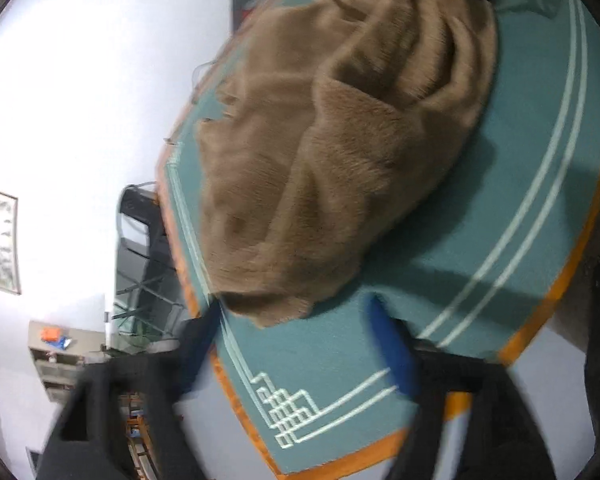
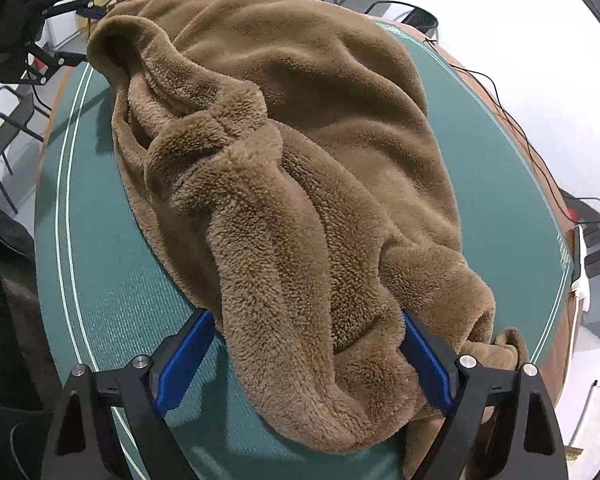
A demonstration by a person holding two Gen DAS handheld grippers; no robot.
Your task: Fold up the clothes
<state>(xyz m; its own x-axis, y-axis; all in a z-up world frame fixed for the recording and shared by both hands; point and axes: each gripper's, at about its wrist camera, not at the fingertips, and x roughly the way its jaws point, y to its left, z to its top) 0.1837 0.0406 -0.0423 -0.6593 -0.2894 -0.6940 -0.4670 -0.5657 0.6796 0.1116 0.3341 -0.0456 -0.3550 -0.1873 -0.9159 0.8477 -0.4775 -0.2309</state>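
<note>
The left wrist view is soft with motion blur: the brown fleece garment (image 1: pixel 320 152) has smeared pile, the white lines on the green table (image 1: pixel 500 220) streak, and the left tool (image 1: pixel 296 344) at the bottom is the haziest part. The wall in the upper left is blown out to near white. The right wrist view is sharp, with single tufts of the garment (image 2: pixel 292 184) readable and deep shade in its folds. Even, bright light falls from above; the garment casts a soft shadow on the table (image 2: pixel 96 280) along its left side. Both frames bend strongly at the rims and darken to black in the corners.
</note>
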